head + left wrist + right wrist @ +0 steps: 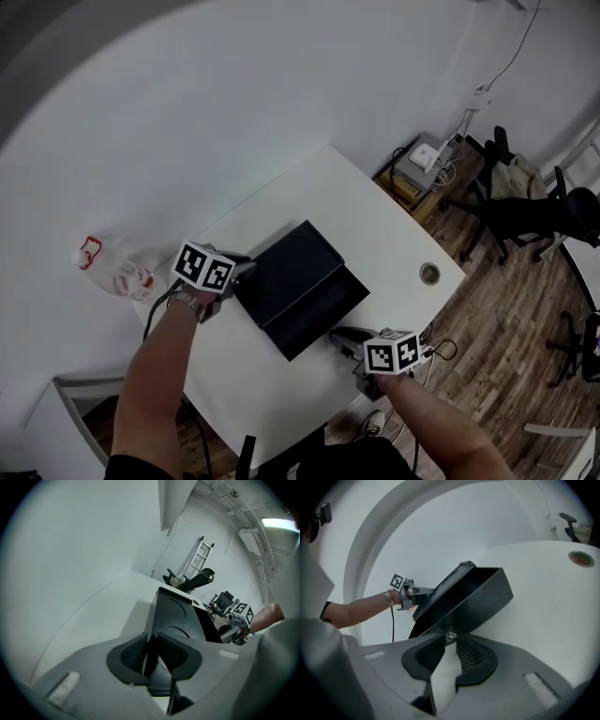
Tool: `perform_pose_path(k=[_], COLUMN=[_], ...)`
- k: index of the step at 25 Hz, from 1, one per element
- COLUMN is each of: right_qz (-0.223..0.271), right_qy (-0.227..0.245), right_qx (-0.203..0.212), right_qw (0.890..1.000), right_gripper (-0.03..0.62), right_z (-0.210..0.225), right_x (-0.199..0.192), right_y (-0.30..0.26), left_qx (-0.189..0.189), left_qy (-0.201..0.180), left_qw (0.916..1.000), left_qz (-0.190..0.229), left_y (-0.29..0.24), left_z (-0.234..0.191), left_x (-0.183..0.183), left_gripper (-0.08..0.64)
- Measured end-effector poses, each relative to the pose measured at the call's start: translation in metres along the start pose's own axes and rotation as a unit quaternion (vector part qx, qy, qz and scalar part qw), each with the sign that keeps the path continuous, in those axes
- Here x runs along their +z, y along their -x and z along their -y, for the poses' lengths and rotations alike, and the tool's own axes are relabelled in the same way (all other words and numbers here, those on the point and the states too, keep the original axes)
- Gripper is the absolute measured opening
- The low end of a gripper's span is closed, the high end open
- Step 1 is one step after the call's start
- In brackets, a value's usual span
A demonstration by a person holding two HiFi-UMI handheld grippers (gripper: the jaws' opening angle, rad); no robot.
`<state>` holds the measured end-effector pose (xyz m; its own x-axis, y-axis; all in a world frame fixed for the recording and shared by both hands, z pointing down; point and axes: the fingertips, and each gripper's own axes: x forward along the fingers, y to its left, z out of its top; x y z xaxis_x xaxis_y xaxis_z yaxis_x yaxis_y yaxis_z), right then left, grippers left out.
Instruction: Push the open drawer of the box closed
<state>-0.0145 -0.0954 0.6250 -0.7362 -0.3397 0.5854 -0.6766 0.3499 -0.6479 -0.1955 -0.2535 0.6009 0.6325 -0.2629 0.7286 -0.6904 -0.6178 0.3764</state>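
A black box (286, 267) lies on the white table (309, 183), its drawer (323, 309) pulled out toward the lower right. My left gripper (242, 269) is at the box's left corner; in the left gripper view the jaws (151, 644) are shut on the edge of the box (176, 609). My right gripper (345, 337) is at the drawer's front. In the right gripper view its fingertips (450, 638) close round a small metal knob (450, 634) on the tilted-looking drawer (483, 588). The left gripper (415, 592) shows beyond the box.
A round cable hole (429, 273) sits near the table's right edge. A clear bag with red print (117, 267) lies left of the table. Office chairs (525, 211) and a small cabinet (422, 164) stand on the wooden floor at the right. A ladder (199, 557) leans on the far wall.
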Motion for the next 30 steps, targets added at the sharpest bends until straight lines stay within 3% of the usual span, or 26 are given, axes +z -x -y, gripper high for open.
perform_pose_path(k=[17, 30], right_qz=[-0.018, -0.025], right_qy=[0.016, 0.013], right_qx=[0.007, 0.016], right_qw=[1.0, 0.999], right_gripper=[0.077, 0.077], right_z=[-0.01, -0.011], right_x=[0.048, 0.057], right_y=[-0.056, -0.071], left_qx=[-0.012, -0.011], left_qy=[0.009, 0.008], left_qw=[0.9998, 0.9998], left_qz=[0.011, 0.011], left_y=[0.0, -0.001], left_z=[0.002, 0.002], left_x=[0.001, 0.0], left_gripper=[0.074, 0.075])
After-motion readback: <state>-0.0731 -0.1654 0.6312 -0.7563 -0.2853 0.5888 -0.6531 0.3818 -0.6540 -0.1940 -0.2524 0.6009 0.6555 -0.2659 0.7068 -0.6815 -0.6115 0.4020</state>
